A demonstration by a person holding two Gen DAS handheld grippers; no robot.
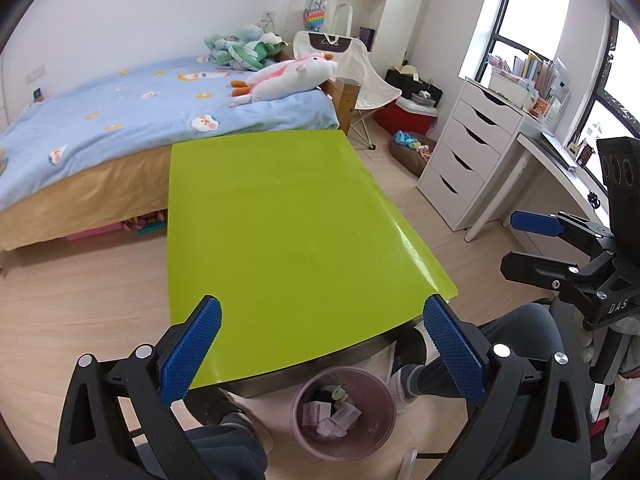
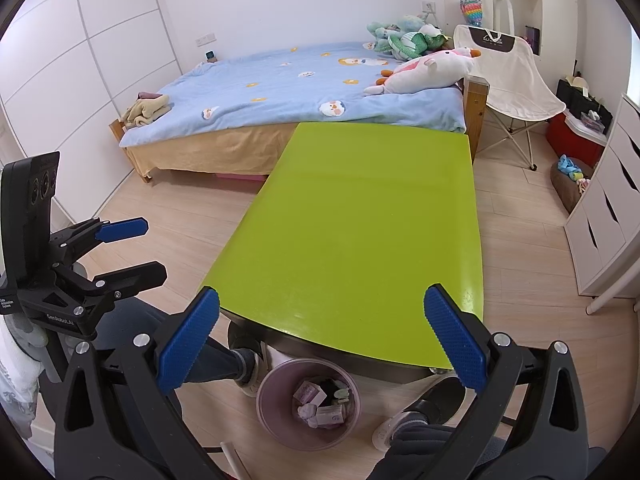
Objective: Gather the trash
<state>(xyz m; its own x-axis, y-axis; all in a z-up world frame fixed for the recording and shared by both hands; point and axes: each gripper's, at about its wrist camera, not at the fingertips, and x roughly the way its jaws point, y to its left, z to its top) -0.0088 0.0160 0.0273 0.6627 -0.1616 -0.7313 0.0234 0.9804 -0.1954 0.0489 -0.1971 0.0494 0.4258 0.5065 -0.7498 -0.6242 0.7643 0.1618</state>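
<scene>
Table top (image 1: 288, 232) ahead of gripper: lime green, plain. Bin (image 1: 380, 420) below near edge: translucent pink. Gripper pads (image 1: 192, 352): blue, cross-hatched; frames black. Bedspread (image 1: 120, 112) beyond table: light blue, cartoon patches. Floor (image 1: 100, 280): pale wood.

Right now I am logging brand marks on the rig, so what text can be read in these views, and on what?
"DAS": on the right gripper body, rest cut off.
"GenRobot.AI": on the left gripper body; smaller print beside it is too small to read.
Logo on the white folding chair backrest: blurred.
Packets in the pink trash bin: print unreadable.
</scene>
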